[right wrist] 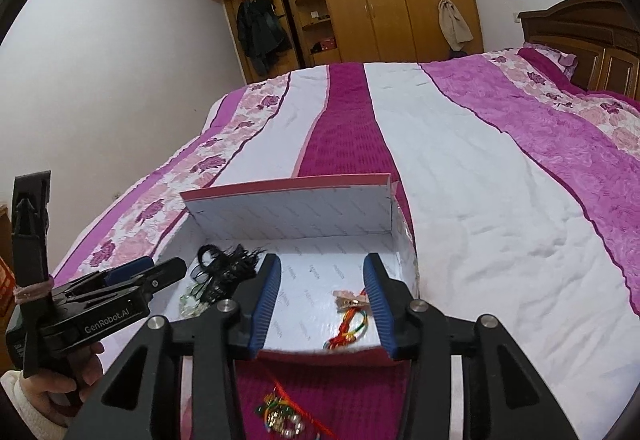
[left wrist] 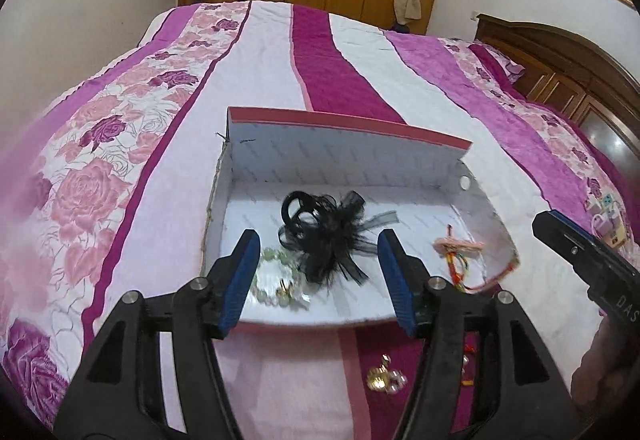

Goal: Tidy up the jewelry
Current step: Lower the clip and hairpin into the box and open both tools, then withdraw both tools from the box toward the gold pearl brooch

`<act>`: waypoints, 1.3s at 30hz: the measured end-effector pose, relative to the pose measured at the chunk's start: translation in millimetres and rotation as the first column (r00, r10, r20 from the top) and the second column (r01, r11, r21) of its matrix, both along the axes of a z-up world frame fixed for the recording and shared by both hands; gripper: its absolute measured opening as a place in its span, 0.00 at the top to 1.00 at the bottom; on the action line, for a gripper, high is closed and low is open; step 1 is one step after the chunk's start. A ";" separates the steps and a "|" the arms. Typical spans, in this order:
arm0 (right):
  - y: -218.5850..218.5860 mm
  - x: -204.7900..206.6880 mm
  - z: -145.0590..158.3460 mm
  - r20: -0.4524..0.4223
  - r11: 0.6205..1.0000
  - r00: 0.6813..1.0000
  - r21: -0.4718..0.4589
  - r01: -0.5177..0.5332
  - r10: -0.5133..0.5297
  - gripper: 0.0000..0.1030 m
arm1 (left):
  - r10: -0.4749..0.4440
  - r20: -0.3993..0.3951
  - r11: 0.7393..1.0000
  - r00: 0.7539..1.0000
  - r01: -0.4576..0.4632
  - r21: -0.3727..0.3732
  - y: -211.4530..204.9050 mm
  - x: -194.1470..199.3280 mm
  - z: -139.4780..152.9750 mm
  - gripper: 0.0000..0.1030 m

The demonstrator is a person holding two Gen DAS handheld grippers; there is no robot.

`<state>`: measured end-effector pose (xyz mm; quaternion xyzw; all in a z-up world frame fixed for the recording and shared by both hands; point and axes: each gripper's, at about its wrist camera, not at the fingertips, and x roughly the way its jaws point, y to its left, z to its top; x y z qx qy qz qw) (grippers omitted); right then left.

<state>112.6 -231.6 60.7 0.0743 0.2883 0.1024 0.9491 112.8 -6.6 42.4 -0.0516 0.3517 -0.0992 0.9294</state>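
Note:
An open white box with a pink lid [left wrist: 340,156] lies on the bed. Inside it are a black net hair ornament [left wrist: 320,232], a pale green bead bracelet [left wrist: 276,280] and a red multicoloured string bracelet [left wrist: 460,260] under a pink clip [left wrist: 456,244]. My left gripper [left wrist: 318,240] hovers open over the box's near edge, with nothing between its pads. My right gripper [right wrist: 322,264] also stands open and empty above the box [right wrist: 288,208], beside the string bracelet [right wrist: 352,324]. Gold and pearl pieces [left wrist: 386,380] lie on the bedspread in front of the box.
The box sits on a pink, white and magenta quilted bedspread [left wrist: 160,200]. More beaded jewelry on a red cord [right wrist: 280,416] lies on the magenta stripe near me. A wooden wardrobe [right wrist: 380,0] and headboard [right wrist: 580,32] stand behind the bed. A hand [right wrist: 48,388] holds the left gripper.

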 end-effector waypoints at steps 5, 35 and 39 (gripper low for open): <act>-3.8 -16.2 5.5 -0.015 1.000 1.000 0.008 -0.008 0.008 0.55 | -0.020 -0.034 1.000 0.999 0.020 -0.008 -2.5 -14.0 -0.7 0.48; -15.2 -51.1 -71.5 -0.277 0.998 0.959 0.046 -0.040 0.051 0.61 | -0.105 -0.183 0.990 0.977 0.120 0.071 -36.5 -43.8 -52.9 0.52; -12.8 -50.3 -78.6 -0.294 0.997 0.953 0.051 -0.054 0.067 0.64 | -0.117 -0.198 0.988 0.973 0.135 0.081 -41.4 -41.9 -59.3 0.65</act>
